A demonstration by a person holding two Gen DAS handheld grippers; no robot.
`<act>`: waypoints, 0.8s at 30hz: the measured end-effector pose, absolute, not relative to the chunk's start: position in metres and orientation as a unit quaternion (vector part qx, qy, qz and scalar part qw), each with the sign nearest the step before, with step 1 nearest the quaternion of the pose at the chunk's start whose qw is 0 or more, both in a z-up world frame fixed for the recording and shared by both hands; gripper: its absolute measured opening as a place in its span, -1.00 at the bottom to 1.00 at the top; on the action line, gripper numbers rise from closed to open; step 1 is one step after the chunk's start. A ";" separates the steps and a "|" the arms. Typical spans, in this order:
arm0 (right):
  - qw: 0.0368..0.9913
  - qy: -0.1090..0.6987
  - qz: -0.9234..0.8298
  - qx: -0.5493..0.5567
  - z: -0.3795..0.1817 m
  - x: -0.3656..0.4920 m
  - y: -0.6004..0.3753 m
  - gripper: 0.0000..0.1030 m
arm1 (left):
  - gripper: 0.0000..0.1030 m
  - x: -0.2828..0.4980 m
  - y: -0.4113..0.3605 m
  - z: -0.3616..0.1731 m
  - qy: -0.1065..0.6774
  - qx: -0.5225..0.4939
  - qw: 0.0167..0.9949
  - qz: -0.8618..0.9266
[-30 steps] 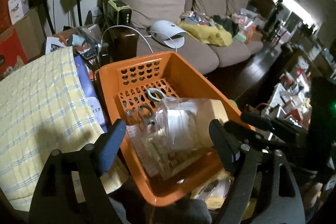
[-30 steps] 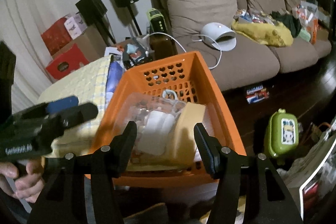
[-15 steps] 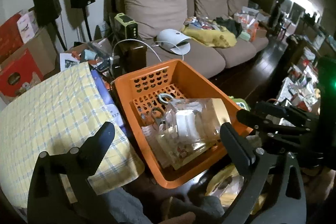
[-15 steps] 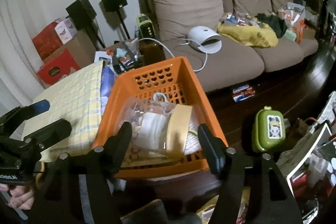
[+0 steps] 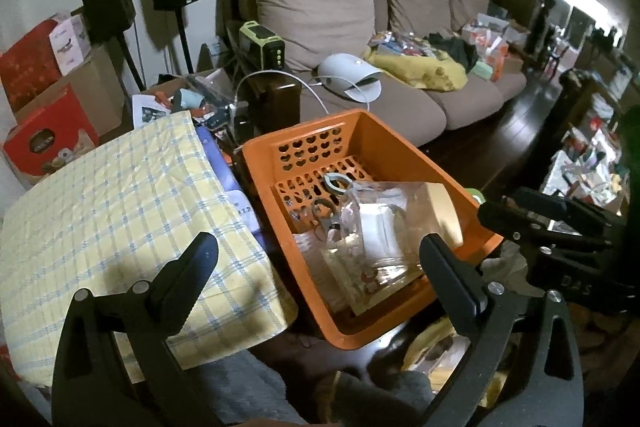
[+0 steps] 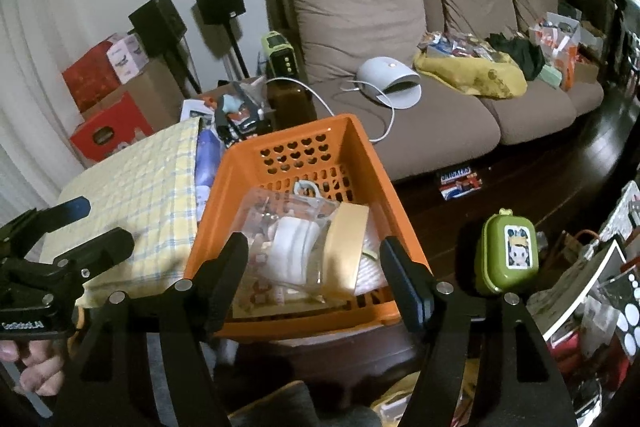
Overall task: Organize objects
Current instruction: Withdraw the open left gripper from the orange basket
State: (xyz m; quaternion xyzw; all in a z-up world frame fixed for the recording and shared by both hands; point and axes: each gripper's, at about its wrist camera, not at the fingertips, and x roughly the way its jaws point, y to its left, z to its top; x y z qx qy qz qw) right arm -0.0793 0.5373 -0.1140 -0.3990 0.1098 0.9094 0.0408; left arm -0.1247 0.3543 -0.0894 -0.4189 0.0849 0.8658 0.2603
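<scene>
Your orange plastic basket with heart-shaped holes (image 5: pixel 362 163) sits beside the yellow checked cloth (image 5: pixel 120 211), long axis running away from you toward the brown sofa (image 6: pixel 420 75). Inside lies a clear plastic pouch (image 6: pixel 288 239) – contents hard to make out. Your left gripper (image 5: pixel 316 267) is spread wide, your right gripper (image 6: pixel 314 267) is apart too – both empty.

Dark wooden table (image 6: pixel 352 345) carries orange basket (image 6: pixel 376 171); yellow checked cloth (image 5: pixel 120 211) just beside.
</scene>
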 end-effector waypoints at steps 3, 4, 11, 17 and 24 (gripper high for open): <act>0.042 0.106 0.910 -0.399 -0.114 -0.079 0.536 0.36 | 0.96 -0.126 0.351 -0.089 0.082 -0.420 0.259 0.866; 0.042 0.106 0.910 -0.399 -0.114 -0.079 0.535 0.36 | 0.96 -0.126 0.350 -0.089 0.082 -0.420 0.258 0.866; 0.038 0.100 0.910 -0.400 -0.114 -0.080 0.530 0.36 | 0.96 -0.125 0.345 -0.088 0.090 -0.416 0.252 0.869; 0.036 0.098 0.910 -0.400 -0.114 -0.081 0.528 0.36 | 0.96 -0.126 0.340 -0.086 0.085 -0.417 0.253 0.869; 0.032 0.094 0.907 -0.409 -0.116 -0.083 0.525 0.36 | 0.96 -0.124 0.338 -0.087 0.080 -0.421 0.256 0.867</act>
